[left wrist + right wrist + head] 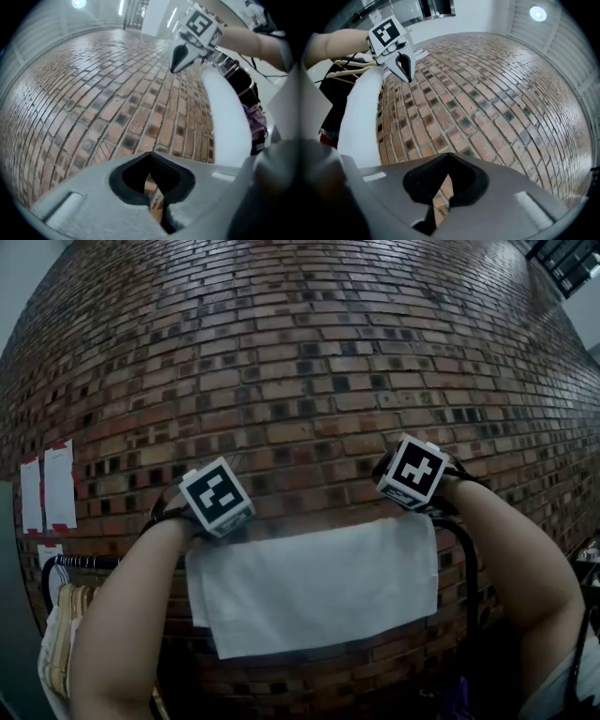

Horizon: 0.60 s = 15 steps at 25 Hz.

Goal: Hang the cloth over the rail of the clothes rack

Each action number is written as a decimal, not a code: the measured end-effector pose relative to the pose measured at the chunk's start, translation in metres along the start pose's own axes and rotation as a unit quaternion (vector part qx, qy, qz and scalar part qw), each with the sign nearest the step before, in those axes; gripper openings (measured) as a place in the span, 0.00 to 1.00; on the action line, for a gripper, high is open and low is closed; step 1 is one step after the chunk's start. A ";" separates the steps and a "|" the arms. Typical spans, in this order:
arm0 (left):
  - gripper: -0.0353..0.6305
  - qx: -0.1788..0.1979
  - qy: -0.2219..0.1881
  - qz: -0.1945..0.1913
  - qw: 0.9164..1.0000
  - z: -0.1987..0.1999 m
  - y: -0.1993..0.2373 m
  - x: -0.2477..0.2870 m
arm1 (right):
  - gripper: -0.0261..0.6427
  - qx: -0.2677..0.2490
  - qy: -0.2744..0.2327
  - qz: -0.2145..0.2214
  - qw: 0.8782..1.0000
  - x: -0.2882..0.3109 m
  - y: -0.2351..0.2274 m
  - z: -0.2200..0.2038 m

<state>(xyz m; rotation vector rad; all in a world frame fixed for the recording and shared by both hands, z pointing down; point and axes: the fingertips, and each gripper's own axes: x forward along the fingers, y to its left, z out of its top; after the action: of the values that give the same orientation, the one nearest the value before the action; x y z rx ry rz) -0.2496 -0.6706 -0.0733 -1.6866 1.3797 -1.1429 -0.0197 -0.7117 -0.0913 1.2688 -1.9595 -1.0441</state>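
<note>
Tongs first: left gripper (pixel 151 161) has its jaws closed tip to tip, only brick wall (pixel 93 93) showing through the slot below them, no fabric pinched; right gripper (pixel 448 161) same, tips together, empty; in the head view both sit just above the top corners of the cloth (pixel 319 587), left one at the left corner, right one at the right; each gripper view shows the other gripper's tips right at the fold, touching or just clear I can't tell; cloth is draped over the rail (pixel 467 554), white, hanging flat in front of the wall, spread between the two grippers; hem looks lower at left, may be the lens; judged step: cloth is placed, back off; to do it well, lift both grippers straight up and away together so the closed tips don't drag the fold along the rail; an uneven front-to-back drape could slip, so check it; second rack (pixel 80 562) with hangers (pixel 70 601) stands well apart at left.
</note>
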 end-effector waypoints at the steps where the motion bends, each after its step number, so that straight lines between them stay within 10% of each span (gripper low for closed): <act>1: 0.05 -0.016 -0.021 -0.003 1.000 0.005 -0.004 -0.008 | 0.04 0.016 -0.020 0.003 1.000 -0.010 0.002 0.003; 8: 0.05 -0.075 -0.082 0.020 0.994 0.020 -0.047 -0.050 | 0.04 0.106 -0.118 0.062 0.985 -0.072 0.043 0.005; 15: 0.05 -0.214 -0.164 0.004 0.963 0.023 -0.126 -0.101 | 0.04 0.245 -0.197 0.189 0.930 -0.131 0.118 -0.017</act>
<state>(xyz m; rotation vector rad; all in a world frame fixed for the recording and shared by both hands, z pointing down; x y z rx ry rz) -0.1851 -0.5457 0.0092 -2.0566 1.4814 -0.5414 -0.0118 -0.5677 0.0110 0.8856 -2.7651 -0.6679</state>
